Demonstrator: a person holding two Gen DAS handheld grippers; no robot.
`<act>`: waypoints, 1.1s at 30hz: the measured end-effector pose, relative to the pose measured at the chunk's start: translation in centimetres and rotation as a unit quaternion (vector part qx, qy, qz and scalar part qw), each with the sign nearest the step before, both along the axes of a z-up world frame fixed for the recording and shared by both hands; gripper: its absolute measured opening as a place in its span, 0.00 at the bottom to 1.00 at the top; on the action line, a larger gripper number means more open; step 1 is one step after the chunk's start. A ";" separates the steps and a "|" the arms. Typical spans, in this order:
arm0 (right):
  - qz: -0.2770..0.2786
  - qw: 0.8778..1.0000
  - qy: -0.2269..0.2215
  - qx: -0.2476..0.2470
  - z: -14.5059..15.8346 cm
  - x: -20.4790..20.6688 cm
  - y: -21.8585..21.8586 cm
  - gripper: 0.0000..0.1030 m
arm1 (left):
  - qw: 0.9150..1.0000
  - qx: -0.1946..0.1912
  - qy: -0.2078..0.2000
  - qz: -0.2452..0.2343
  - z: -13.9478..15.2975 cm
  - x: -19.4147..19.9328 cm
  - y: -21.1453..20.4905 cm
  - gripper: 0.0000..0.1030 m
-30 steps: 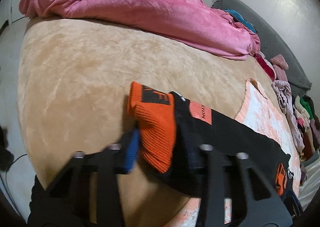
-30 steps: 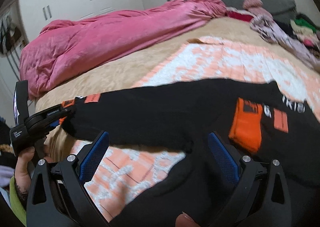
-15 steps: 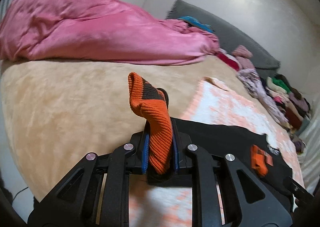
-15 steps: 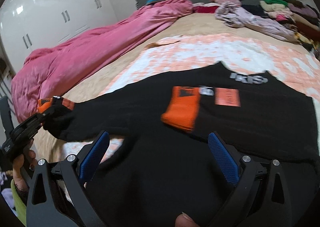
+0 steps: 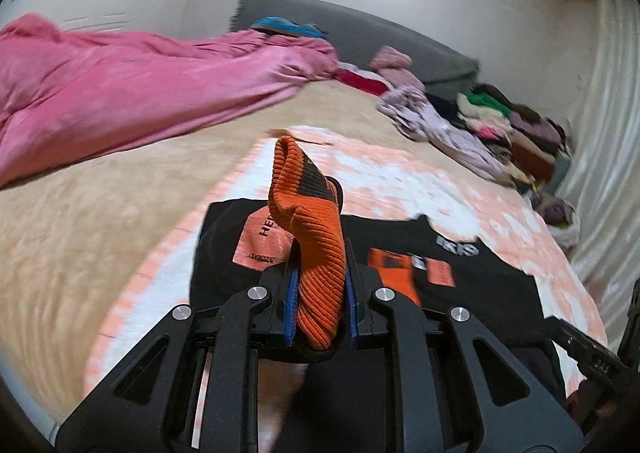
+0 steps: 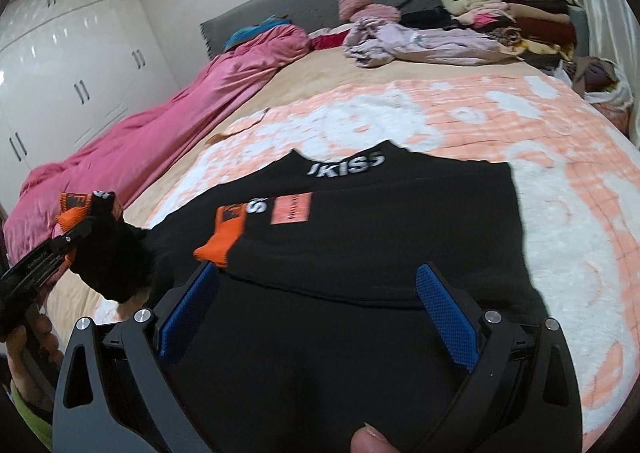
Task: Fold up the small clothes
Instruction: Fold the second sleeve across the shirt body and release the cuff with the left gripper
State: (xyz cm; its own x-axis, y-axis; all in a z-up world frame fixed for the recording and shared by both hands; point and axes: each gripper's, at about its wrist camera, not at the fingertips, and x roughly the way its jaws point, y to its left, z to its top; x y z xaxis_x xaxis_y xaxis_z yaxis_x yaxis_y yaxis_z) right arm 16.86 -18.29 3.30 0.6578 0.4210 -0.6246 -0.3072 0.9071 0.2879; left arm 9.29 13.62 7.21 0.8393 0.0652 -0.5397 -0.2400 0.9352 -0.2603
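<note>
- The black sweatshirt (image 6: 400, 221) lies spread on the peach-and-white blanket (image 6: 520, 125) on the bed; one sleeve is already folded across its chest, its orange cuff (image 6: 224, 237) resting there.
- The left gripper (image 5: 318, 293) has its jaws nearly closed, pinching the other sleeve's ribbed orange cuff (image 5: 308, 221), which stands up between the blue pads with the sleeve hanging below.
- The right gripper (image 6: 316, 305) has its jaws wide apart and holds nothing; it hovers over the lower part of the garment.
- The fabric looks soft, light and limp, so it probably sags and wrinkles when lifted by one point.
- The ribbed cuffs and the hem seem thicker and grippier, likely the surest places to pinch.
- A loose fold could slide, since nothing pins the body down.
</note>
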 end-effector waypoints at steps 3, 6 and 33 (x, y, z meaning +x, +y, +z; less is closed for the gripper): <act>-0.015 1.000 -0.001 0.008 0.0 -0.1 -1.8 0.96 | 0.999 0.012 0.008 -0.033 -0.1 1.3 -3.0 0.10; -0.027 1.000 -0.002 0.013 0.1 -0.2 -3.2 0.96 | 0.998 0.012 0.017 -0.055 -0.6 2.2 -4.8 0.10; -0.096 0.995 0.008 0.025 -0.8 0.0 -8.4 0.96 | 0.970 0.007 0.095 -0.225 -7.0 5.5 -13.9 0.26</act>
